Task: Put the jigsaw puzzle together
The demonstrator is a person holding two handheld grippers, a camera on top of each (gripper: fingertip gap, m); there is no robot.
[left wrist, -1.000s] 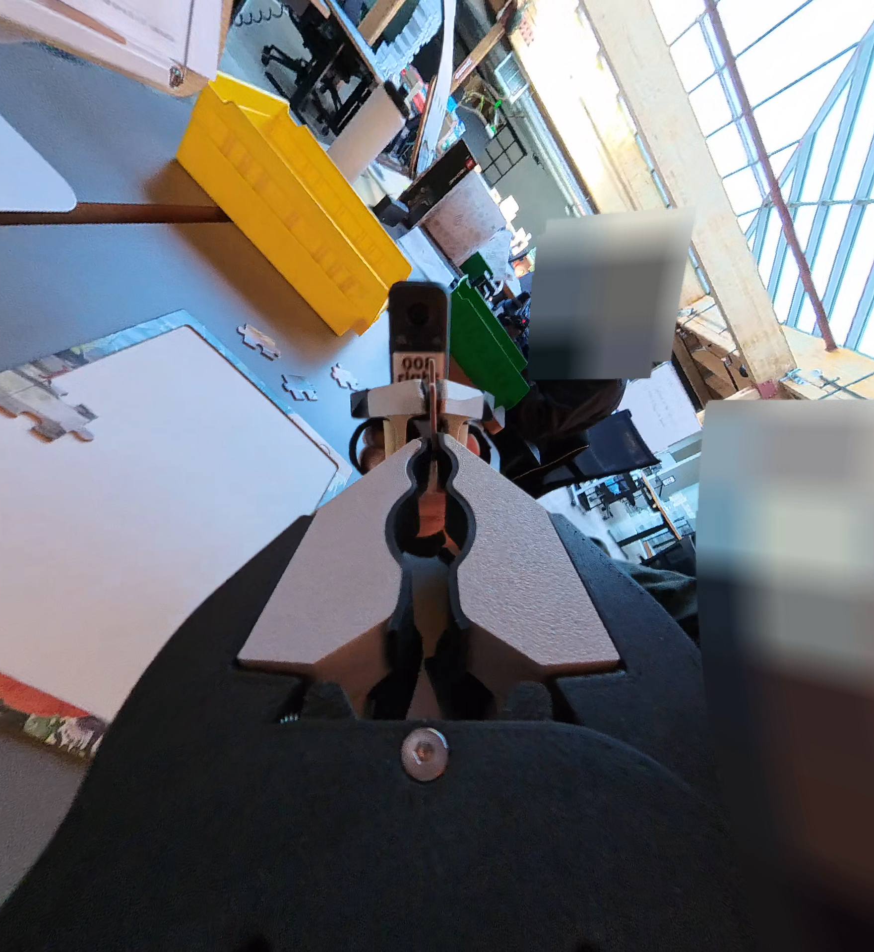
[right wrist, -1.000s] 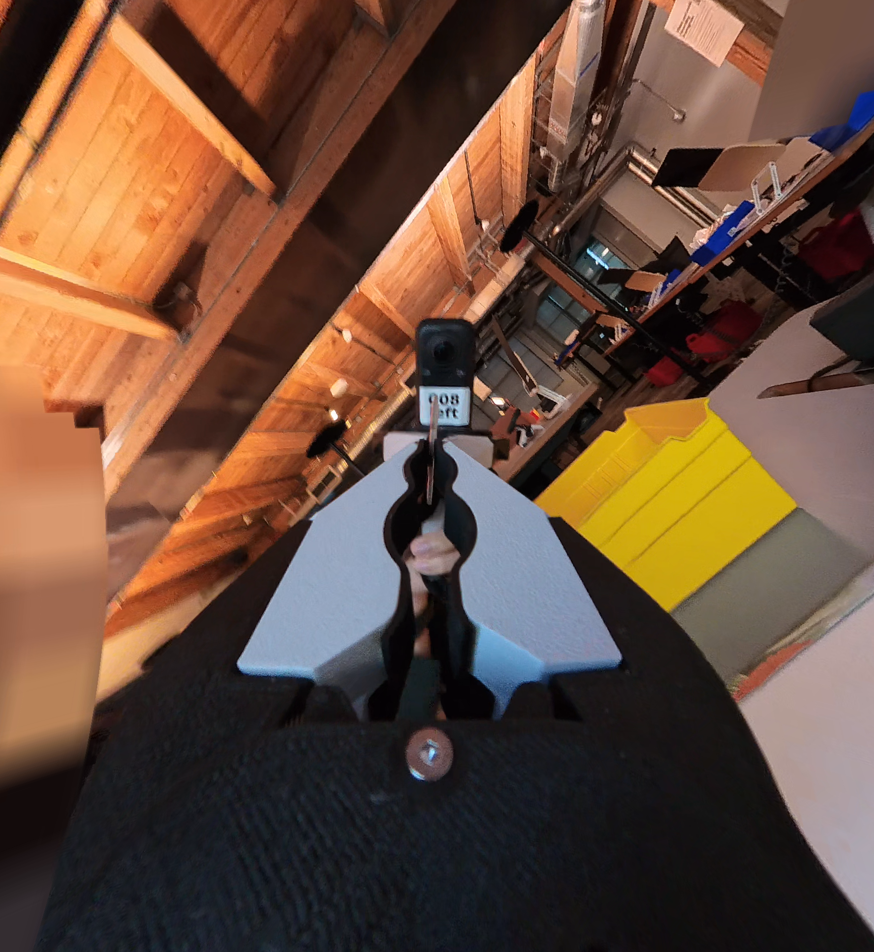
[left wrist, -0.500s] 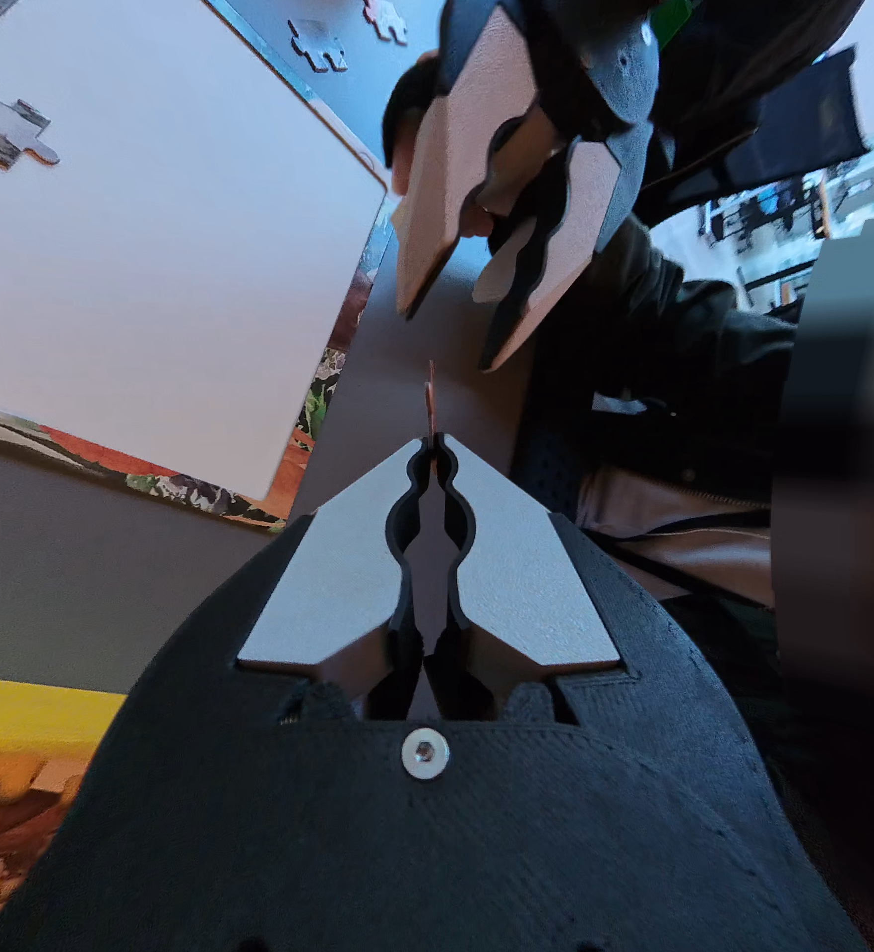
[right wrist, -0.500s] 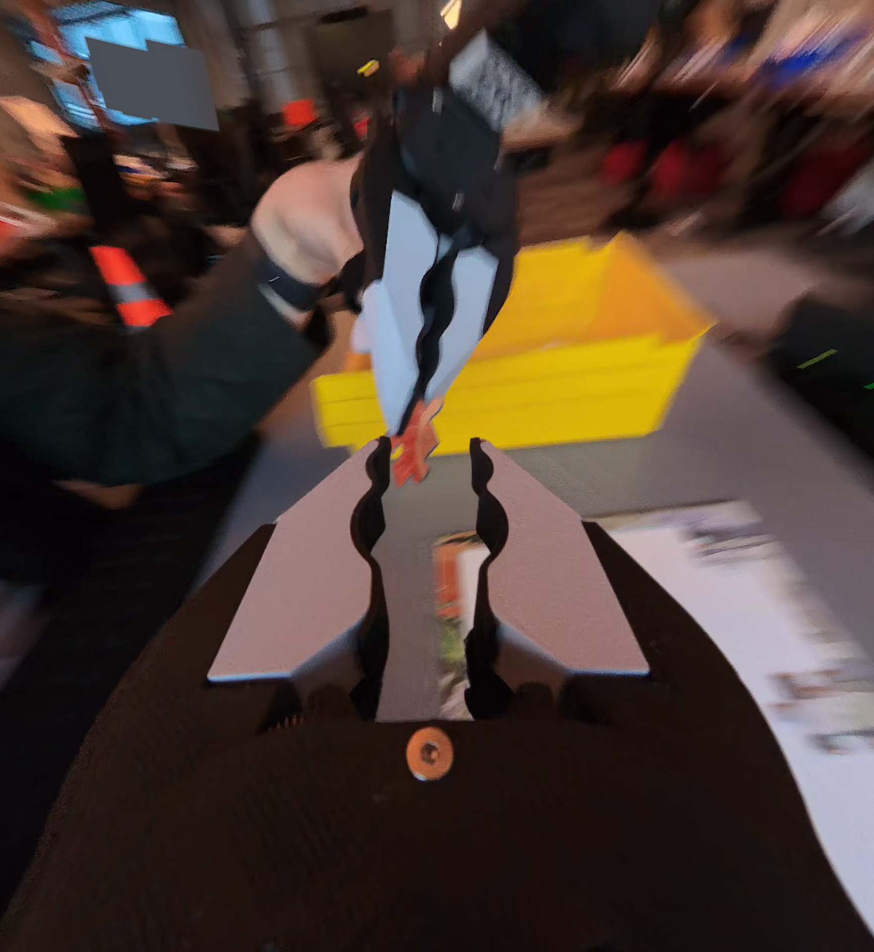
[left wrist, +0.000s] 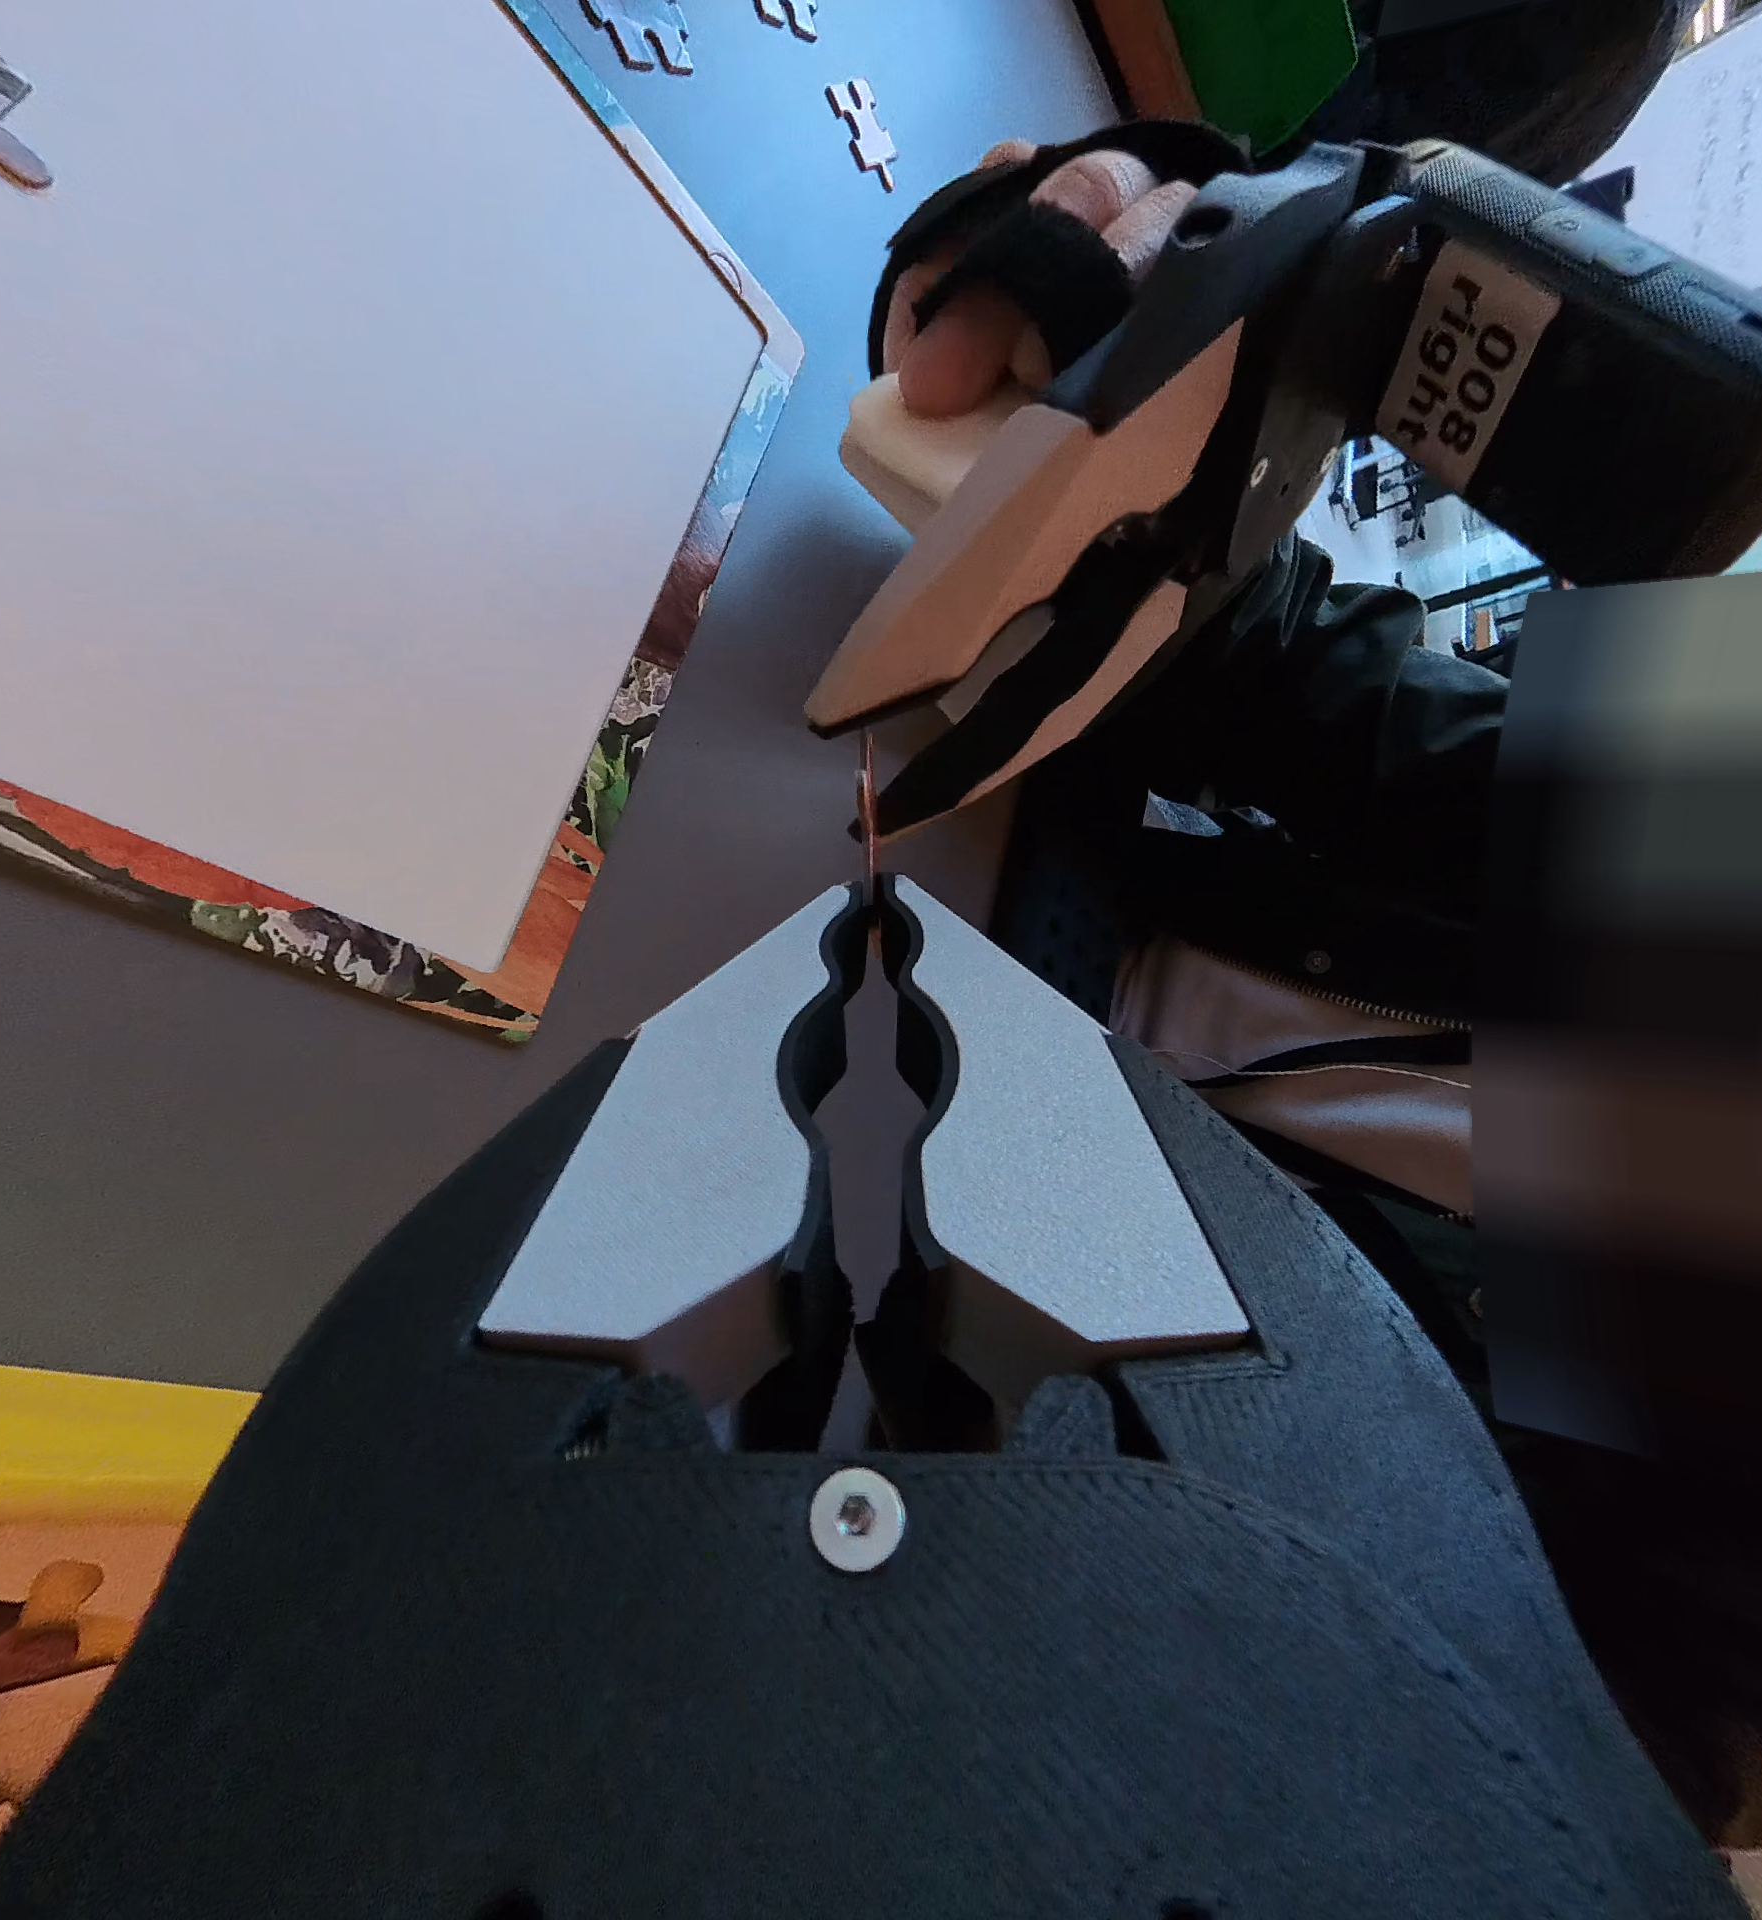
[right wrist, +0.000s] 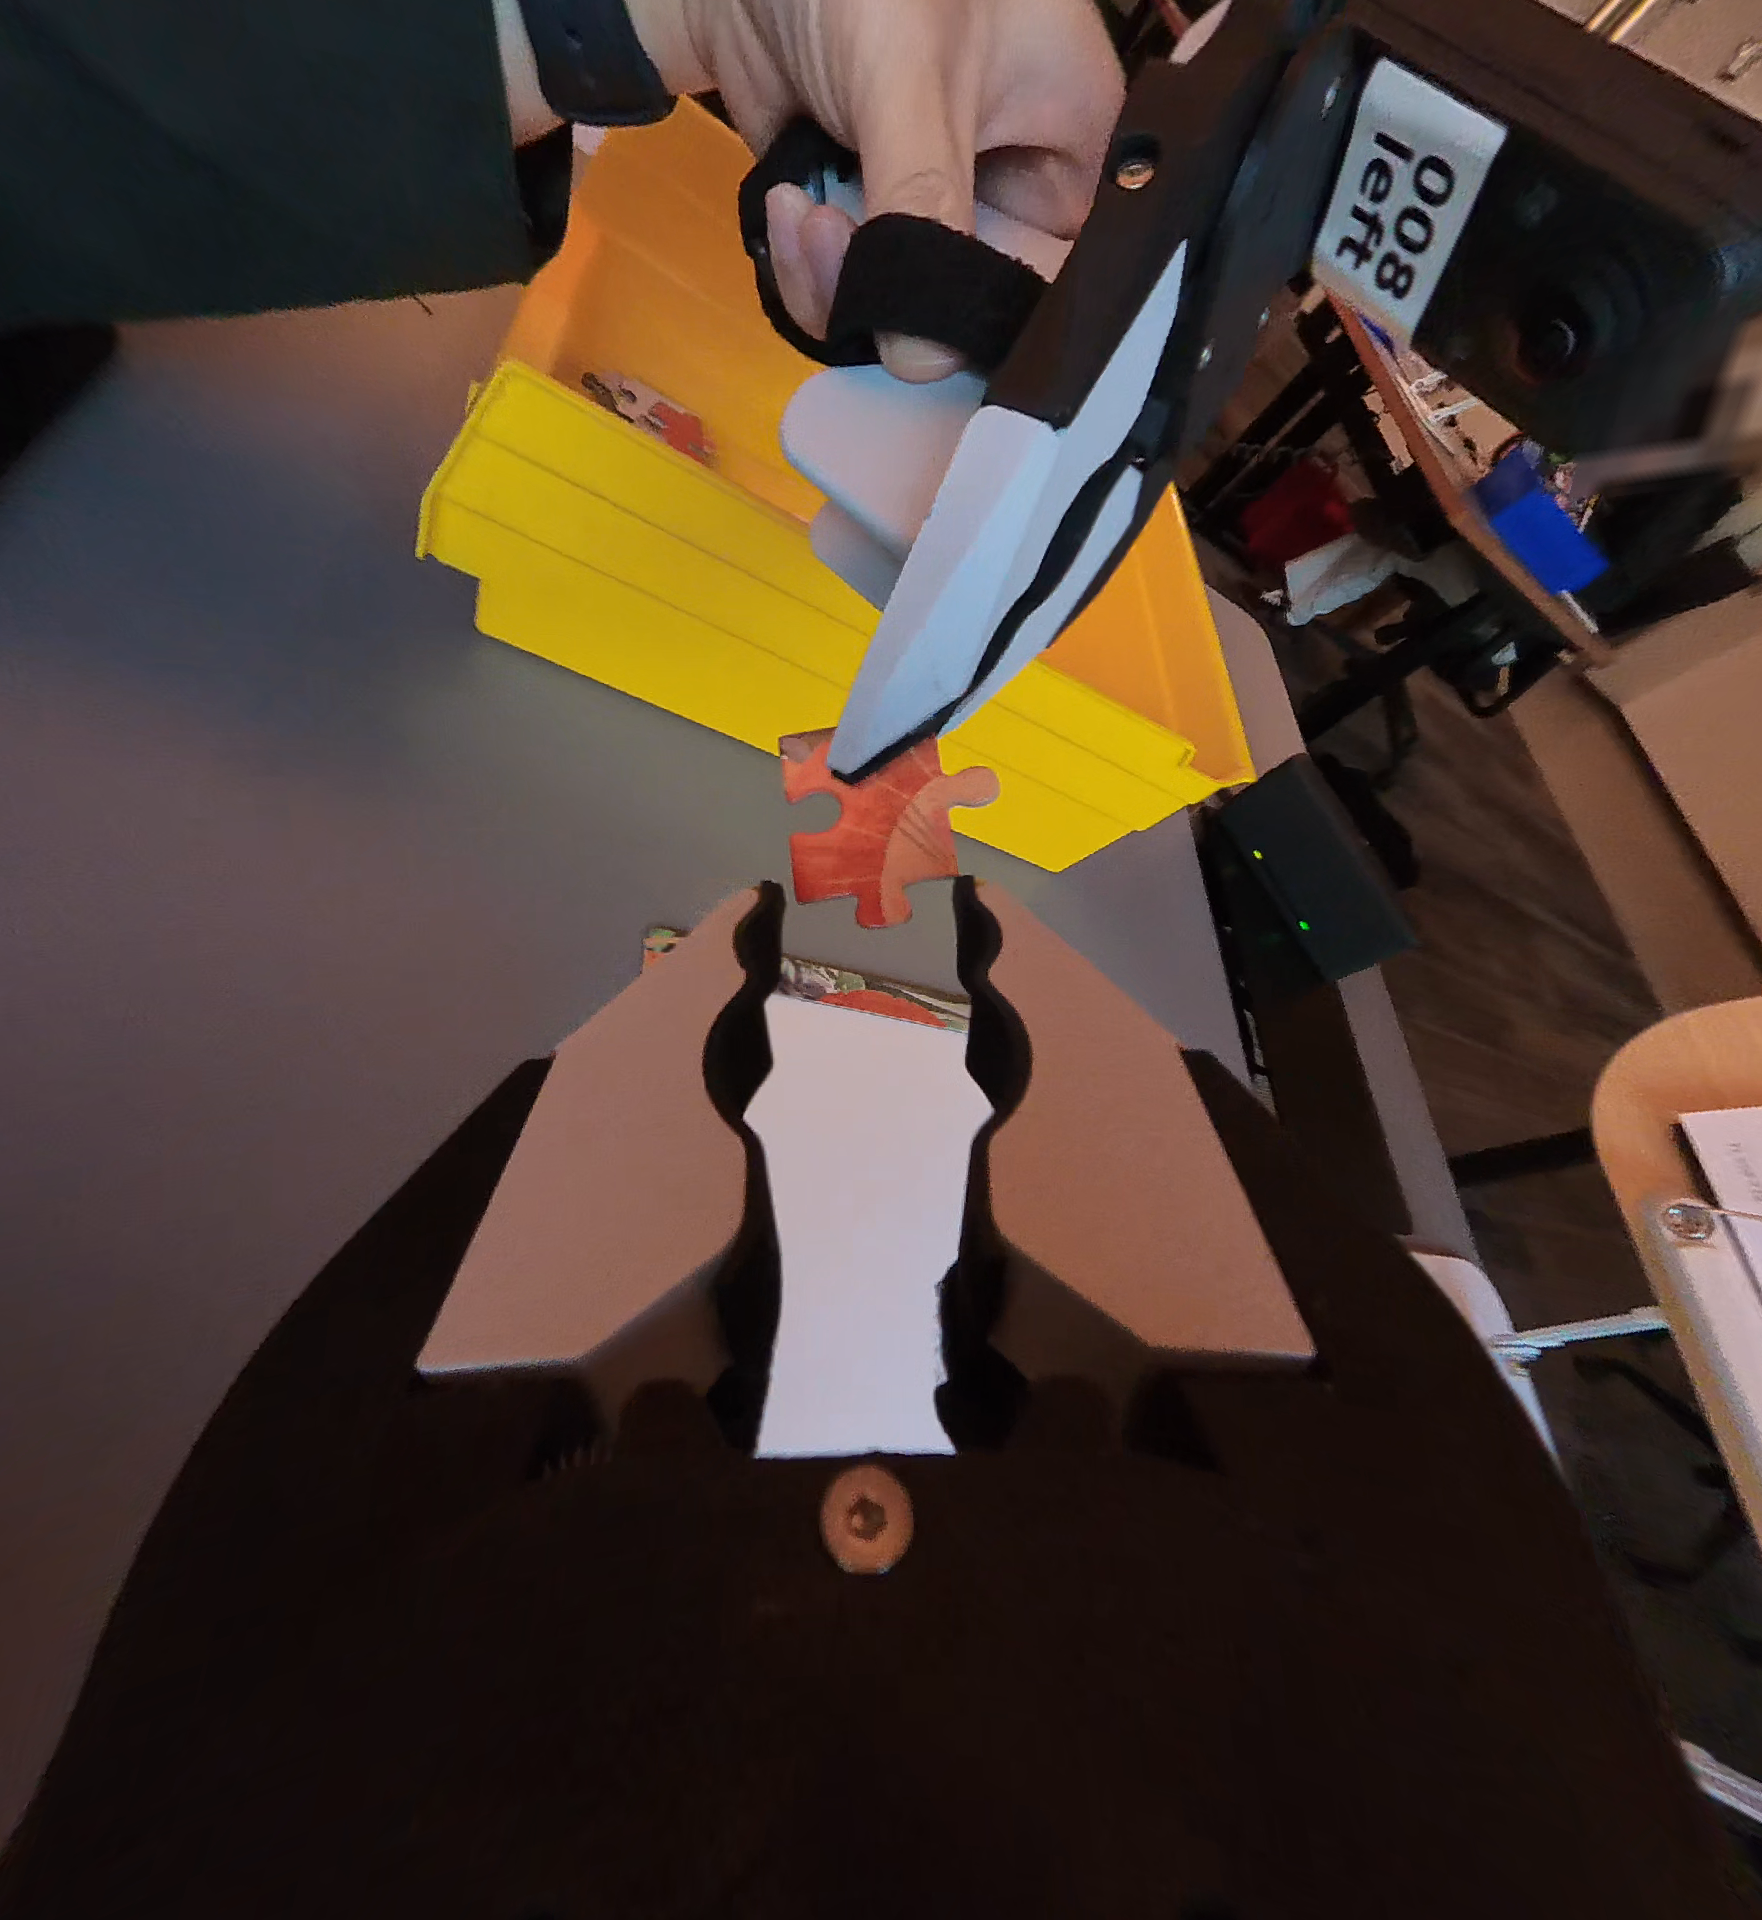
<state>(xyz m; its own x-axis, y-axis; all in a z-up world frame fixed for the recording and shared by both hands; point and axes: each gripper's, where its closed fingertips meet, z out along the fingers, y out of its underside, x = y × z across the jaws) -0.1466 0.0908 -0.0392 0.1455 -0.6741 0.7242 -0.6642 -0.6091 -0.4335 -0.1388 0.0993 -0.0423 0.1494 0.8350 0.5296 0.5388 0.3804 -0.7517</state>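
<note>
One orange puzzle piece [right wrist: 872, 831] hangs in the air over the grey table [right wrist: 233, 790] before one yellow bin [right wrist: 648, 582], pinched edge-on by the clenched left gripper [left wrist: 869, 894], while the right gripper [right wrist: 866, 894] gapes around its lower edge; contact unclear, puzzle board [left wrist: 337, 416] partly cut off.

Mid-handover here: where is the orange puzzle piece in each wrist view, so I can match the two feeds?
Left wrist view: orange puzzle piece seen edge-on, centre, pinched at the left gripper tips, the open right gripper around its far end.
Right wrist view: piece face-on, centre, hanging from the left gripper, just beyond the right gripper.
Shared landmark: white puzzle board.
</note>
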